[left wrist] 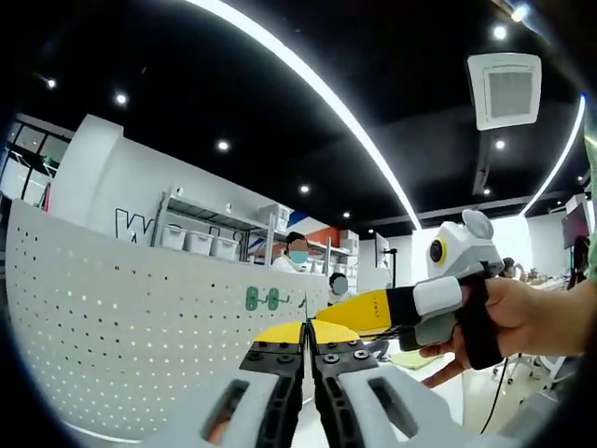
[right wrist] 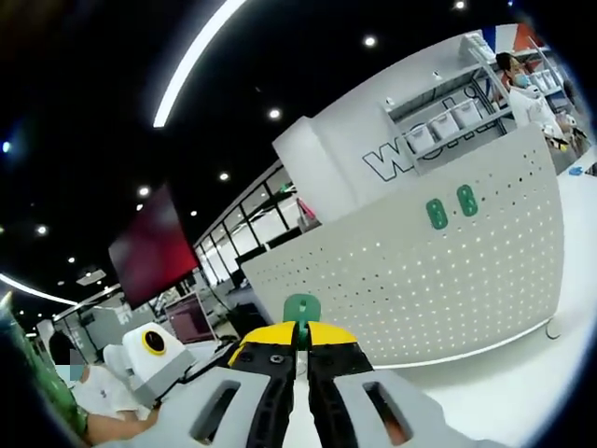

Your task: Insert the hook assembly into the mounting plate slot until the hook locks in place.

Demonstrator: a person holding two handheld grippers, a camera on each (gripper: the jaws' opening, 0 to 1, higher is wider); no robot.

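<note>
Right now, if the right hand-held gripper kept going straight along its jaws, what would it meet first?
Most likely the white pegboard. The right hand-held gripper is shut on a green hook, which would touch first, left of and below the two green hooks already mounted. Depth is unclear.

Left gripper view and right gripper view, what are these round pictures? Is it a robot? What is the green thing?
It isn't a robot. A person holds a tool in each hand, and each tool has two jaws for pinching and a small camera that looks along them.

One picture is from the left hand-held gripper. Its jaws are pressed together. On the right of that picture you can see the person's hand holding the other tool.

The other picture is from the right hand-held gripper. It pinches a small green hook piece.

Ahead, a white board with holes stands on a white table. Two green pieces already sit on the board.
</note>
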